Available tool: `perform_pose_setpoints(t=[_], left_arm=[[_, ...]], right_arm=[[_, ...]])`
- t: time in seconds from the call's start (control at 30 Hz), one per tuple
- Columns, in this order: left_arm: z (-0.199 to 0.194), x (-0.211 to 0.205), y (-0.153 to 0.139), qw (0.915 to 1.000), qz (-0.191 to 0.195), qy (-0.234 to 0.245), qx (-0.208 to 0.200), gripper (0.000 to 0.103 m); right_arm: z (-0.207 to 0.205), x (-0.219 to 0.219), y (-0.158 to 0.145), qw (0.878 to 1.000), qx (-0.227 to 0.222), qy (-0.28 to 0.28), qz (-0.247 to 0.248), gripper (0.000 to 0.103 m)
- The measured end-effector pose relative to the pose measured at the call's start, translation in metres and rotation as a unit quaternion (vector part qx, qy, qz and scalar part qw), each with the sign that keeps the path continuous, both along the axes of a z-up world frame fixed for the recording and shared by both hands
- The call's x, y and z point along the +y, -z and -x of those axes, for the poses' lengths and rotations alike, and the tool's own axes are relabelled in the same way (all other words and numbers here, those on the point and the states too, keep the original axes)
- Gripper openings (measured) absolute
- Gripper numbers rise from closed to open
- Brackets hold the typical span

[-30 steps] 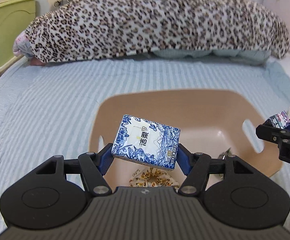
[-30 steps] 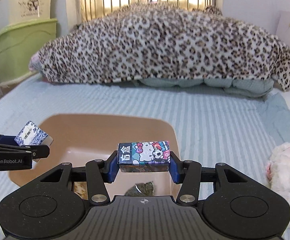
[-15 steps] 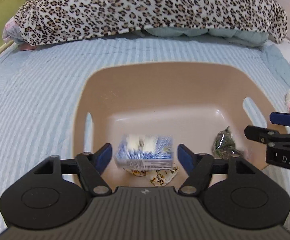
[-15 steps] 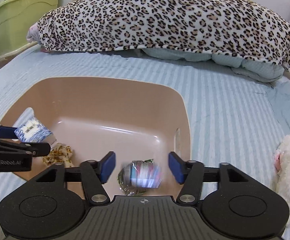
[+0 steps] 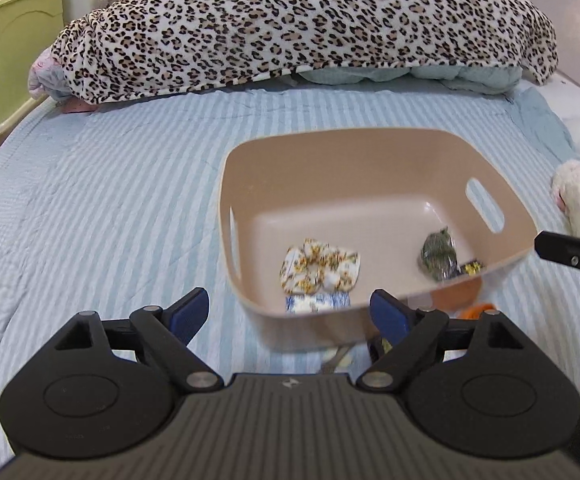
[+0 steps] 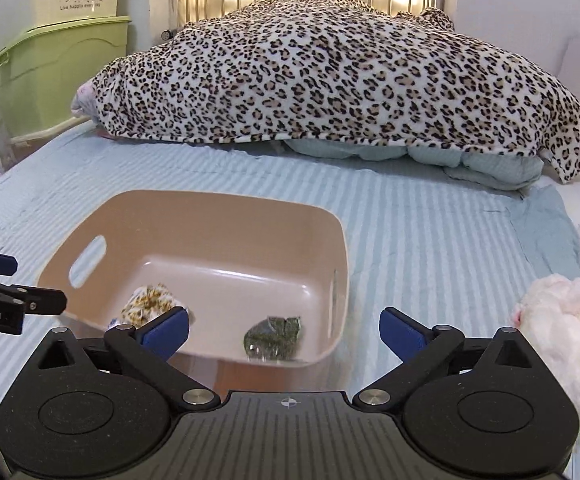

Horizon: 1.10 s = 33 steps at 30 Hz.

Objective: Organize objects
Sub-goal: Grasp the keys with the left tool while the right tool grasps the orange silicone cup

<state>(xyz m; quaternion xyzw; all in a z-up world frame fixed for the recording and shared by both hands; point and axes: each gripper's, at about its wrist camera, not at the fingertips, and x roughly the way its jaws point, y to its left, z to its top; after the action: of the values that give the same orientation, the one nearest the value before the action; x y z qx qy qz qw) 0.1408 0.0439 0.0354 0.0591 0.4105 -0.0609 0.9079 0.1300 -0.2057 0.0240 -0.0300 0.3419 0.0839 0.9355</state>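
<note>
A tan plastic basket (image 5: 502,268) sits on the striped bed; it also shows in the right wrist view (image 6: 342,256). Inside lie a floral fabric item (image 5: 318,272), a dark green packet (image 5: 438,254) and the blue-and-white box (image 5: 316,303), half hidden by the near rim. The green packet (image 6: 274,338) and floral item (image 6: 148,304) show in the right wrist view too. My left gripper (image 5: 290,312) is open and empty in front of the basket. My right gripper (image 6: 284,330) is open and empty over the basket's near right edge. The cartoon box is not visible.
A leopard-print blanket (image 6: 330,76) lies heaped across the far side of the bed. A white plush toy (image 6: 562,328) lies at the right. Green storage bins (image 6: 50,68) stand at the far left. Orange items (image 5: 474,310) lie by the basket's near right corner.
Both grippers opened and dropped their boxes into the basket, then pulled back and up. The jaws now stand wider apart and empty.
</note>
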Motion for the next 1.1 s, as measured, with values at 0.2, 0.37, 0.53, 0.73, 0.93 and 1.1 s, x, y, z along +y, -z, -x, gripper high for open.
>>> perform_pose_setpoints(t=[0.2,0.37,0.53,0.73,0.93,1.1], left_arm=[[0.014,0.007,0.02,0.9996,-0.008,-0.001,0.026,0.088],[0.015,0.012,0.047,0.9988,-0.003,-0.008,0.049,0.088],[0.008,0.017,0.075,0.9971,0.009,-0.015,0.074,0.088],[-0.001,0.012,0.103,0.9958,0.004,0.005,0.092,0.088],[-0.01,0.007,0.116,0.9956,0.011,0.017,0.091,0.088],[-0.016,0.004,0.119,0.9953,0.028,0.022,0.09,0.086]], right_arm=[[0.019,-0.006,0.012,1.0,0.019,0.0,0.006,0.103],[0.023,-0.013,0.037,0.998,0.054,0.009,0.008,0.103],[0.018,-0.017,0.069,0.996,0.091,0.016,0.012,0.103],[0.01,-0.018,0.1,0.993,0.118,0.019,0.014,0.101],[0.004,-0.014,0.118,0.991,0.13,0.011,0.007,0.099],[-0.008,-0.009,0.127,0.991,0.133,0.005,-0.003,0.095]])
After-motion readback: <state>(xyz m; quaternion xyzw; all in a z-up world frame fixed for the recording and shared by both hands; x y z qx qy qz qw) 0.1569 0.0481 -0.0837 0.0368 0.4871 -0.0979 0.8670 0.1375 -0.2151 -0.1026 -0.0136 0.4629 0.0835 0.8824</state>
